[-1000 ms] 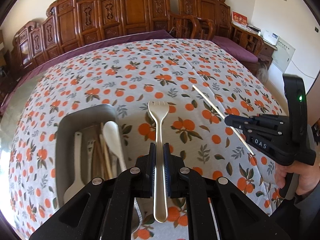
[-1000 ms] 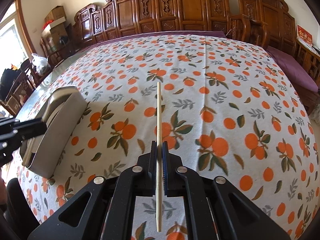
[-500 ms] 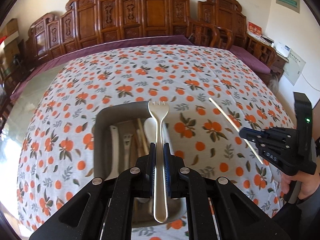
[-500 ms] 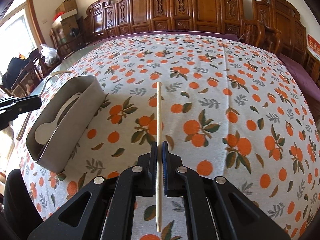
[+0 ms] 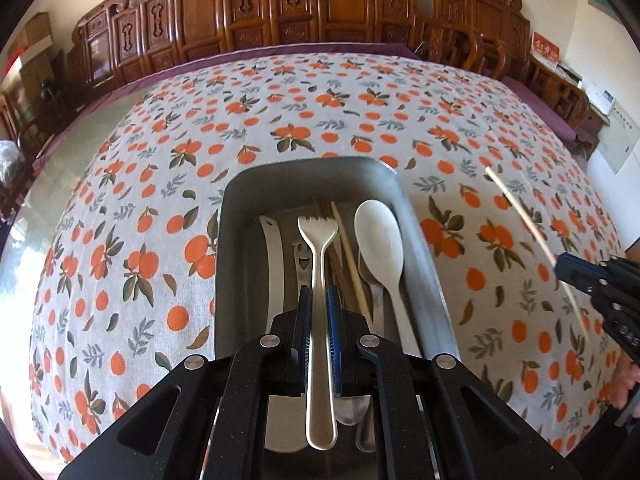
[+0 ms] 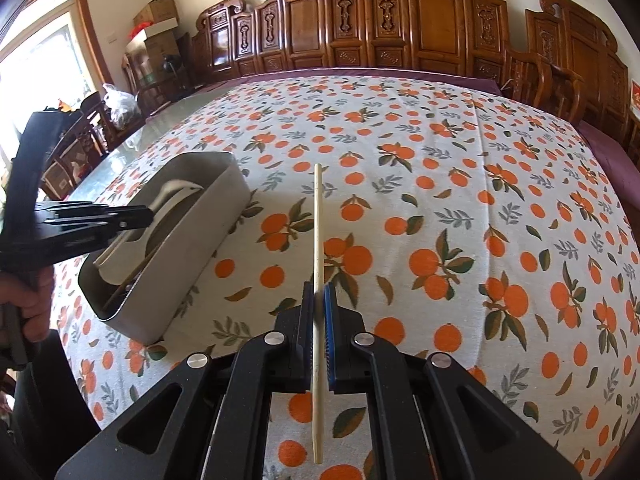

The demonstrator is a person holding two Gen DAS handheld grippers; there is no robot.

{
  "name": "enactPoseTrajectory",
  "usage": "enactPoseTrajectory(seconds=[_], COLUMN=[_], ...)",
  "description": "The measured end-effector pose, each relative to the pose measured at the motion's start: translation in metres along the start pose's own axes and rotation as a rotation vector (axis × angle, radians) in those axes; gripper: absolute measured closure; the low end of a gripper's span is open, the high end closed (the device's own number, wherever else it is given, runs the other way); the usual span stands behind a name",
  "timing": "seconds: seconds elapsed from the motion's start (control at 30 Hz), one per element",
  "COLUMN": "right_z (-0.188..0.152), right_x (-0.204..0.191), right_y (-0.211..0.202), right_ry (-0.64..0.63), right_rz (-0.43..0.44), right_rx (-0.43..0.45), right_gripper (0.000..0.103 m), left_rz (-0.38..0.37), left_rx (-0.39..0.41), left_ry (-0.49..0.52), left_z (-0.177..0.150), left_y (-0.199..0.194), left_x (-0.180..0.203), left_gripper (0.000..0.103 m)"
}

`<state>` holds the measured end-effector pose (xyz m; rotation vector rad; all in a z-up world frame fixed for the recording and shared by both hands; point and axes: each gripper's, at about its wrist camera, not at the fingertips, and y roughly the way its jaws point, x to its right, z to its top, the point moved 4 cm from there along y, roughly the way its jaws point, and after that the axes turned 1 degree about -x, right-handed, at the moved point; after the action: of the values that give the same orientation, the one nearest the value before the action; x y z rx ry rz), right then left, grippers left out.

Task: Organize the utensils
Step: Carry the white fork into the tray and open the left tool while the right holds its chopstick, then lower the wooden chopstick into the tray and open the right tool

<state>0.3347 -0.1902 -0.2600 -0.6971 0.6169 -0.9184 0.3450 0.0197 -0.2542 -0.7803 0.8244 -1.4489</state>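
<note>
My left gripper is shut on a cream fork and holds it above the grey metal tray. The tray holds a cream spoon, a chopstick and several other utensils. My right gripper is shut on a pale wooden chopstick, held above the tablecloth to the right of the tray. In the right wrist view the left gripper hovers over the tray with the fork. In the left wrist view the right gripper shows at the right edge with its chopstick.
The table wears a white cloth with orange fruit print. Carved wooden chairs line the far side. More chairs and a bag stand at the left. A glass table edge shows left of the cloth.
My left gripper has swung left with the fork and now sits over the tray. My right gripper has turned toward the tray with the chopstick still held.
</note>
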Motion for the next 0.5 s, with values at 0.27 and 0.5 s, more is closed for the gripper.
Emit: enactPoseTrajectory(seconds=[0.27,0.5], right_z=[0.001,0.002], right_x=[-0.016,-0.032], right_y=[-0.004,-0.011], right_ry=[-0.012,-0.016], right_rz=[0.038,0.057], right_rx=[0.007,0.01], right_gripper=[0.097,0.097], left_rz=[0.006,-0.001], left_rx=[-0.035,0.01], left_ry=[0.002,-0.018], left_z=[-0.005,-0.005], left_y=[0.01,-0.015], left_x=[-0.003,-0.014], left_gripper=[0.092,0.076])
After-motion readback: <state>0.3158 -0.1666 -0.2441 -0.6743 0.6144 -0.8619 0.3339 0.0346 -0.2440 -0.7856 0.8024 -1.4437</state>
